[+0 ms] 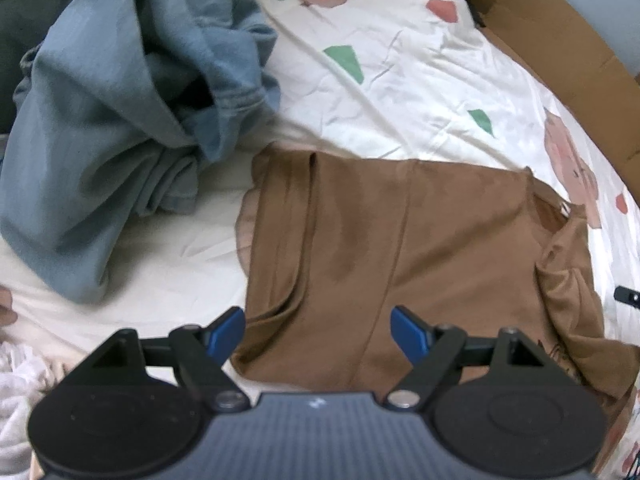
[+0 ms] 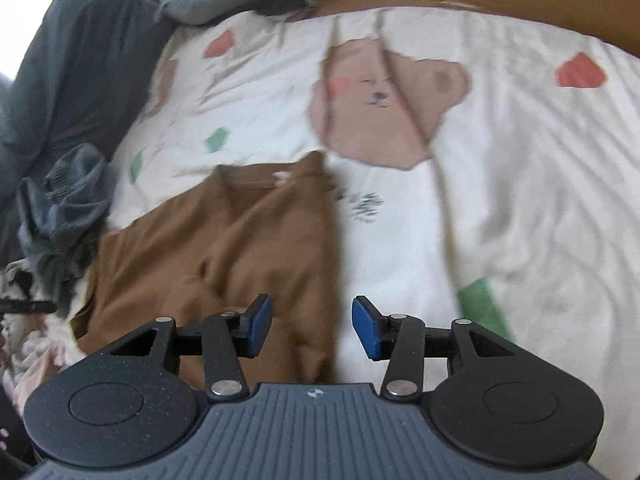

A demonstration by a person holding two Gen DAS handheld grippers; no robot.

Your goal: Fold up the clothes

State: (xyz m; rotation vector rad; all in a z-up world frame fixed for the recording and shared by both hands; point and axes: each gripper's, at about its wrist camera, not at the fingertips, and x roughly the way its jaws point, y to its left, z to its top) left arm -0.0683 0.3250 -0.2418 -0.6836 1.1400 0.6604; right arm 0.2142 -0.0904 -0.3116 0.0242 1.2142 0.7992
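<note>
A soft brown cloth garment [image 1: 400, 256], partly folded into a rough square, is laid flat on a bed covered by a white sheet printed with bears and small green and red shapes [image 1: 420, 80]. The left hand-held gripper [image 1: 318, 332] is held wide apart just above the near edge of the brown garment, and nothing is pinched between its blue pads [image 1: 226, 330]. The right hand-held gripper [image 2: 312, 326] is about half apart over the right edge of the same garment, with nothing seen between its pads either (this picture is blurry, so touching cannot be ruled out for sure). A few things could go wrong from here. On the right side of the garment a bunched, crumpled part [image 1: 572, 280] is seen, and if it is folded over as it is, a lump would be left inside the fold. If only the top layer is pinched, the layers under it could slide apart and the neat edges would be lost. The sheet could be grabbed along with the garment, because both are soft and lie pressed together. A crumpled blue-grey garment [image 1: 120, 128] is piled just beside the brown one on the left, and it could be caught or dragged if the fold is swung that way.
</note>
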